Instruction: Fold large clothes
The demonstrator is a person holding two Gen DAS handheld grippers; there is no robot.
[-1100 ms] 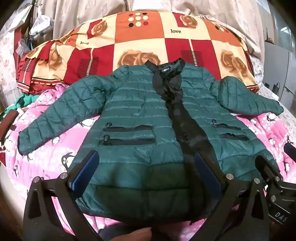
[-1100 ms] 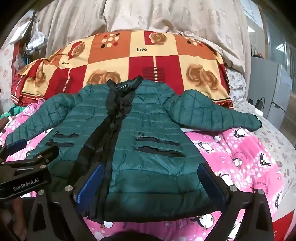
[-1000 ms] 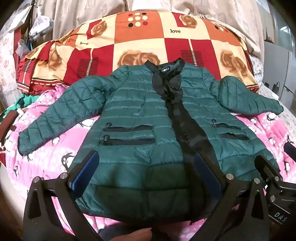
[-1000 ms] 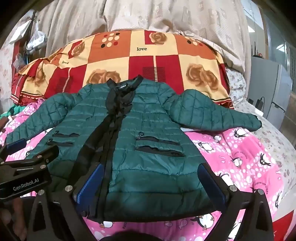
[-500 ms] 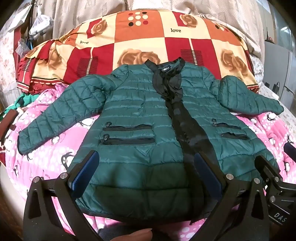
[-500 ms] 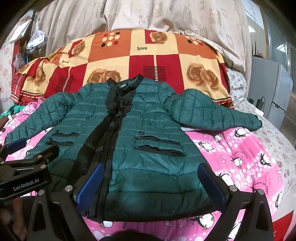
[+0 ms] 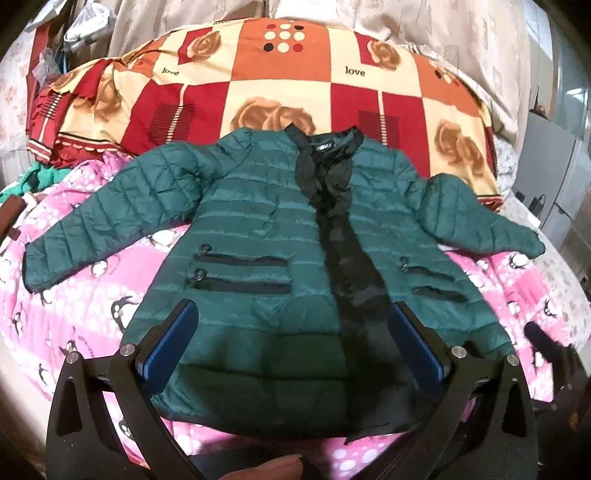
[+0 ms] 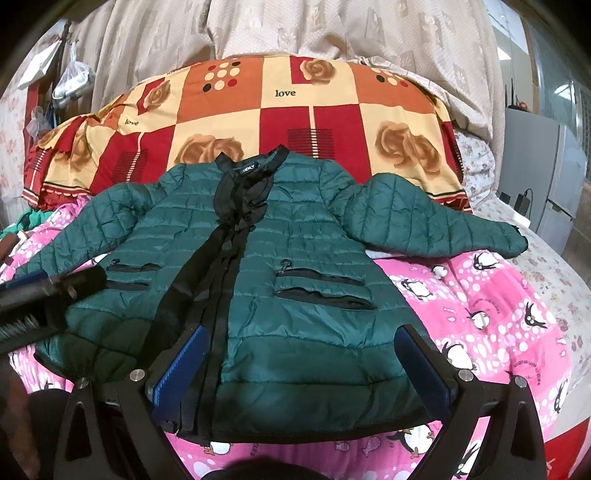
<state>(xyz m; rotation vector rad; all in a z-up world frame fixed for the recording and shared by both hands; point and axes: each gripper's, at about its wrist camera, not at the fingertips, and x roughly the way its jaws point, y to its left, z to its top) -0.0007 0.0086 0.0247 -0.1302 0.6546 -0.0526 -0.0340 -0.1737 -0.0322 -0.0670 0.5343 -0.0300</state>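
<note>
A dark green quilted jacket (image 7: 258, 229) with a black front placket lies flat, front up, on a pink penguin blanket (image 7: 85, 295), both sleeves spread out. It also shows in the right wrist view (image 8: 306, 258). My left gripper (image 7: 291, 332) is open and empty, held above the hem's left half. My right gripper (image 8: 299, 354) is open and empty, above the hem's right half. The left gripper's body shows at the left edge of the right wrist view (image 8: 44, 291).
A red, orange and cream checked quilt (image 7: 295, 92) is piled behind the collar. A beige curtain (image 8: 295, 29) hangs behind it. A grey cabinet (image 8: 546, 173) stands at the right. Green cloth (image 7: 40, 177) lies at the left bed edge.
The left gripper has lifted and shifted a little, so the right gripper's body now barely shows at its right edge. The jacket has not moved.
</note>
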